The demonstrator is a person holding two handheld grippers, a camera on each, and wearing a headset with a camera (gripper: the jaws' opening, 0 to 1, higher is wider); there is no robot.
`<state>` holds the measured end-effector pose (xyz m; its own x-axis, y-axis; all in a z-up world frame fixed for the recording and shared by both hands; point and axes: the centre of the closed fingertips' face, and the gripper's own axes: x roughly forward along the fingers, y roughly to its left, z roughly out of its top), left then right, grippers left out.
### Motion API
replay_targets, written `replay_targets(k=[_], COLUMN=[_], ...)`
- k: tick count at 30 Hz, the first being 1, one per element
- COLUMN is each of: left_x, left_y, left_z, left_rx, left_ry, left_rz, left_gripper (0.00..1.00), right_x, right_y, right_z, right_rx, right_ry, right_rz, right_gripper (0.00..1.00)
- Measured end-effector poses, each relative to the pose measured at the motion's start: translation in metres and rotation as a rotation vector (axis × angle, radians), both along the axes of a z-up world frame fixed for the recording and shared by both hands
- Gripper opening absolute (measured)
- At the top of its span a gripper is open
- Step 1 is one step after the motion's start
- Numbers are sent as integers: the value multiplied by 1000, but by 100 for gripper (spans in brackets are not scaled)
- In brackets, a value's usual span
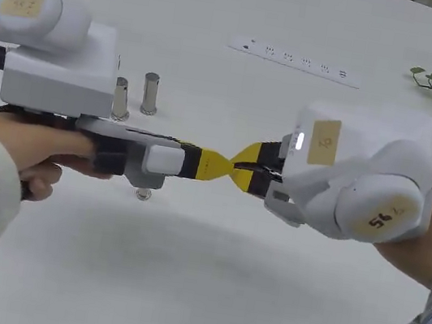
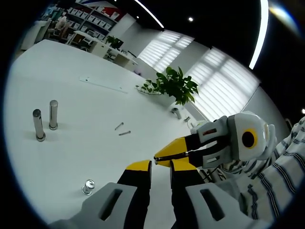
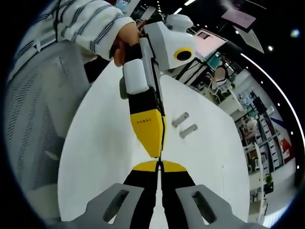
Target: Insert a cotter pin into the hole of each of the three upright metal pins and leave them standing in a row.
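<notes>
Meeting tip to tip above the smooth white tabletop [image 1: 196, 290], the left gripper [image 2: 161, 166] and the right gripper [image 3: 159, 165] aim their yellow wedge-shaped jaws at each other. The right gripper's jaws are pressed together at the tips. The left gripper's jaws stand a narrow gap apart, with the right's tips just at that gap. Whether a cotter pin is pinched there I cannot tell, as it would be too fine to show. Two upright metal pins [image 1: 150, 92], slim polished steel cylinders, stand side by side beyond the left gripper. A third metal pin [image 1: 143, 193] sits apart from them beneath that gripper, seen nearly end-on. Two loose cotter pins [image 2: 122, 129], short lengths of thin grey wire, lie flat farther out on the table. Such wire is probably very light, springy and slippery, so it could twist or flick out of a pinch. It is best gripped at the looped head, leaving the legs free to enter the hole. The steel pins look hard, slick and narrow-footed, so they would likely topple at a sideways nudge and want steadying low on the shaft.
</notes>
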<state>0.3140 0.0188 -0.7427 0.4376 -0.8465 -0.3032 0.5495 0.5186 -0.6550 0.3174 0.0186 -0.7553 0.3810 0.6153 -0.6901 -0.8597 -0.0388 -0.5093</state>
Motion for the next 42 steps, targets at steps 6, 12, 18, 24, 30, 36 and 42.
replay_targets(k=[6, 12, 18, 24, 30, 36, 42], left_x=[-2, -3, -1, 0, -1, 0, 2], left_y=[0, 0, 0, 2, 1, 2, 3], left_z=[1, 1, 2, -1, -2, -4, -6], left_rx=[1, 0, -11, -12, -17, -35, -20], left_ry=[-6, -8, 0, 25, 41, 71, 76], left_rz=[-3, -3, 10, 33, 38, 48, 55], left_gripper=[13, 12, 11, 6, 6, 3, 1], right_x=[0, 0, 0, -1, -2, -3, -3], right_y=[2, 3, 3, 4, 3, 3, 3], right_z=[1, 0, 1, 1, 0, 1, 0], right_rx=[3, 1, 6, 16, 11, 17, 14], right_ry=[1, -2, -1, -1, 0, 3, 5], right_rz=[4, 7, 7, 5, 9, 7, 9], right_gripper=[2, 2, 2, 2, 2, 2, 2])
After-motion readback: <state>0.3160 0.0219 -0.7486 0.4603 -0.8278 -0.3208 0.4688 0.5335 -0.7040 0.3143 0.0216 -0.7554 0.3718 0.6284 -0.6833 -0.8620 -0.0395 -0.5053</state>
